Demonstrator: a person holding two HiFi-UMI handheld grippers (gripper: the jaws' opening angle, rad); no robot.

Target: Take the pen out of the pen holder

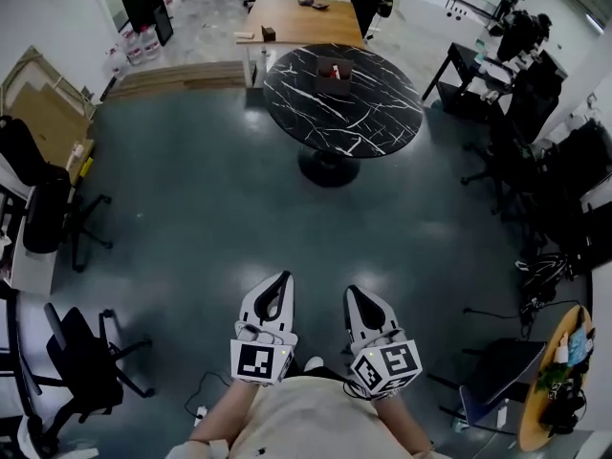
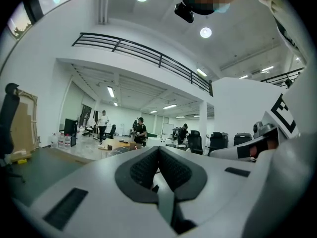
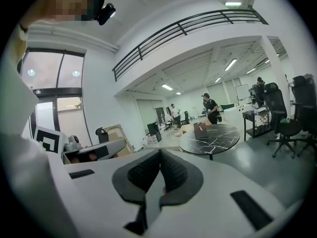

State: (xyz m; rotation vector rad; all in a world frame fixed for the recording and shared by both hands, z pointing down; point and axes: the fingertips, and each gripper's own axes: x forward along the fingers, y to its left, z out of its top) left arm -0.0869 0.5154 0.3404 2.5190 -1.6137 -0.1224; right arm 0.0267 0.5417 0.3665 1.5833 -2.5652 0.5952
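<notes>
head view, left gripper (image 1: 278, 281): held low, close to the body; its jaws are pressed together with nothing between them.
head view, right gripper (image 1: 355, 295): held just beside the left one, likewise closed and empty.
head view, pen holder (image 1: 334, 72): a small dark box is seen standing on the round marble table (image 1: 368, 113), well apart from both grippers, with bare floor between.
head view, pen: a small red mark shows at the holder's top; it may be the pen, but it is too small to be sure.
left gripper view: the dark pads (image 2: 143, 168) are seen shut on each other; a wooden table (image 2: 116, 144) lies far ahead, and the pen holder is not made out.
right gripper view: the jaws are closed on nothing; the marble table and the pen holder are seen ahead, far off.
handling: the pen is judged light, stiff and smooth, so likely slippery. it would best be pinched across the exposed upper barrel and drawn straight up, so the light holder is not tipped.
progress: the task is judged not yet begun; the table must be approached and one claw spread first.
</notes>
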